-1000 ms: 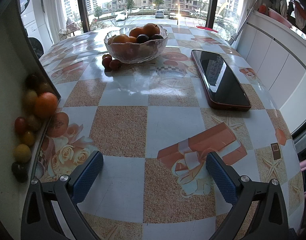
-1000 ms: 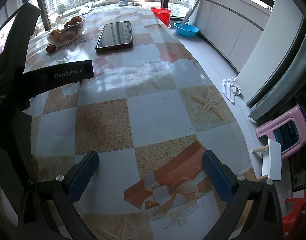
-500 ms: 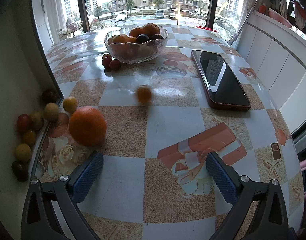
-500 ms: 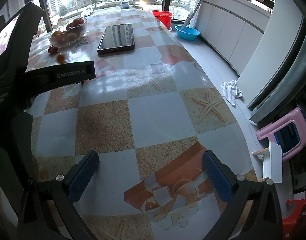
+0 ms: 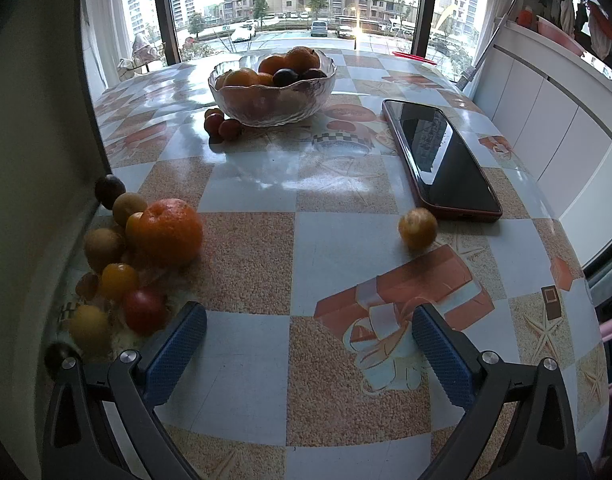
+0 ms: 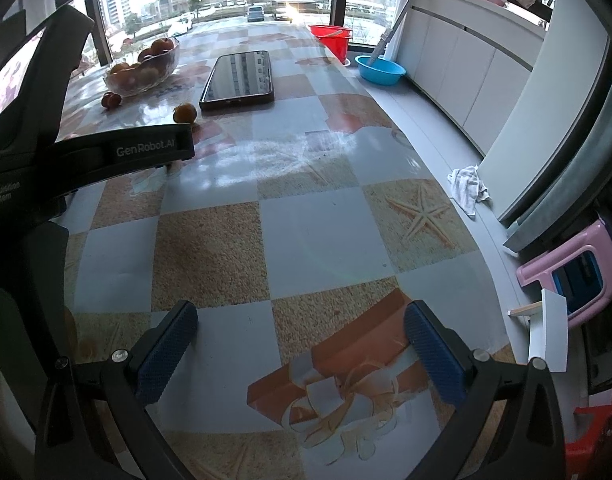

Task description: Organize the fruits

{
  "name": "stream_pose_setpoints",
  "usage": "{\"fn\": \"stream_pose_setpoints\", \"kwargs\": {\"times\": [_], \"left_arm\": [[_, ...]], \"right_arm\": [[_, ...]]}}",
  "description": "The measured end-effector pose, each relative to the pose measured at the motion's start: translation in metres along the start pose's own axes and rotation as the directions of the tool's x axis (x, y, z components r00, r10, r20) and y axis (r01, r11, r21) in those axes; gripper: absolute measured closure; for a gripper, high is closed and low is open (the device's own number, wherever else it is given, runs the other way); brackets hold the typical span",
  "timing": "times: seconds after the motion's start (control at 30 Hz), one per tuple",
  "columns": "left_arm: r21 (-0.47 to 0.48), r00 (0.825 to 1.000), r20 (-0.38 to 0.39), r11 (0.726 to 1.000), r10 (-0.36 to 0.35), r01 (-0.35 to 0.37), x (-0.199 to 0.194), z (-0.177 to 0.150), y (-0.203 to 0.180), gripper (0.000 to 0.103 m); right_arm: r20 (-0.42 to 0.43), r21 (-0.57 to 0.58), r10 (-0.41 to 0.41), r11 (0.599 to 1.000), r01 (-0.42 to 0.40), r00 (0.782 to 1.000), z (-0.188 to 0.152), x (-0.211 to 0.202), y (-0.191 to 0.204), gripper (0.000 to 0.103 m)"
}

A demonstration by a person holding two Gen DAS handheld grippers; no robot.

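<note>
**Left wrist view: scattered fruit on the checked surface, both grippers empty**

Left wrist view. The left gripper hangs low over the surface, its blue-padded fingers spread wide with nothing between them. Just beyond and outside the left finger lies a heap of fruit: a large orange at its inner edge, a red tomato nearest the fingertip, and several small yellow, brown and dark fruits packed against a dark upright panel. Ahead of the right finger, a single small orange fruit sits alone, just beside the near end of a dark phone that lies flat. Far ahead of the fingers stands a glass bowl holding oranges and dark plums; two small red fruits touch its left base.

Right wrist view. The right gripper also hovers over the surface, fingers spread and empty. The left gripper's black body crosses the view beyond the left finger. The lone fruit, phone and bowl lie far ahead and leftward.
</note>
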State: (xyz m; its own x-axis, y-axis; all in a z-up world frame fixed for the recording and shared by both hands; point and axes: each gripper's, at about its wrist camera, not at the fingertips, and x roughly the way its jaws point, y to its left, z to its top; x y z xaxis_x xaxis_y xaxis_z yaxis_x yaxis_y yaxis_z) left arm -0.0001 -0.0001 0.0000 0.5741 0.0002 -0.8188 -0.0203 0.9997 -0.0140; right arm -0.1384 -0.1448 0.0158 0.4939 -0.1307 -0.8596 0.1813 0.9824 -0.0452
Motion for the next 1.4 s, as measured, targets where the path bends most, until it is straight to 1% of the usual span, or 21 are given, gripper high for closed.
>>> {"fn": "stream_pose_setpoints", "kwargs": {"times": [0.23,0.43,0.57,0.77,0.97,1.2,1.27,1.33,1.37,1.4], "left_arm": [[0.000,1.000,0.000,1.000,0.000,0.000,0.000,0.000,0.000,0.000],[0.000,1.000,0.000,1.000,0.000,0.000,0.000,0.000,0.000,0.000],[0.000,1.000,0.000,1.000,0.000,0.000,0.000,0.000,0.000,0.000],[0.000,1.000,0.000,1.000,0.000,0.000,0.000,0.000,0.000,0.000],[0.000,1.000,0.000,1.000,0.000,0.000,0.000,0.000,0.000,0.000],[0.002,1.000,-0.002,1.000,-0.002,0.002,0.000,0.000,0.000,0.000],[0.034,1.000,-0.016,0.999,-0.016,0.016,-0.002,-0.001,0.001,0.000],[0.070,0.999,-0.033,0.997,-0.021,0.023,-0.013,-0.007,0.008,0.000],[0.094,1.000,-0.014,0.995,-0.028,0.029,-0.019,-0.008,0.011,0.000],[0.124,0.999,0.021,0.992,-0.026,0.023,-0.030,-0.011,0.015,0.000]], "right_arm": [[0.002,0.002,0.004,1.000,-0.004,1.000,0.000,0.000,0.000,0.000],[0.048,0.003,0.002,1.000,-0.002,0.999,-0.005,-0.002,0.001,0.000],[0.040,-0.002,0.004,1.000,-0.004,0.999,-0.004,-0.001,0.000,0.000],[0.055,-0.013,0.017,1.000,-0.016,0.998,-0.005,-0.002,-0.001,0.000],[0.027,-0.062,0.050,0.997,-0.048,0.998,-0.002,-0.001,-0.003,0.000],[0.039,-0.084,0.064,0.995,-0.060,0.997,-0.003,-0.001,-0.003,0.000],[0.032,-0.096,0.065,0.993,-0.061,0.997,-0.002,-0.001,-0.003,0.000],[-0.004,-0.108,0.068,0.992,-0.068,0.998,0.003,0.001,-0.004,0.000],[-0.017,-0.112,0.068,0.991,-0.070,0.998,0.005,0.001,-0.004,0.000],[-0.023,-0.111,0.073,0.991,-0.076,0.997,0.007,0.000,-0.005,0.000]]}}
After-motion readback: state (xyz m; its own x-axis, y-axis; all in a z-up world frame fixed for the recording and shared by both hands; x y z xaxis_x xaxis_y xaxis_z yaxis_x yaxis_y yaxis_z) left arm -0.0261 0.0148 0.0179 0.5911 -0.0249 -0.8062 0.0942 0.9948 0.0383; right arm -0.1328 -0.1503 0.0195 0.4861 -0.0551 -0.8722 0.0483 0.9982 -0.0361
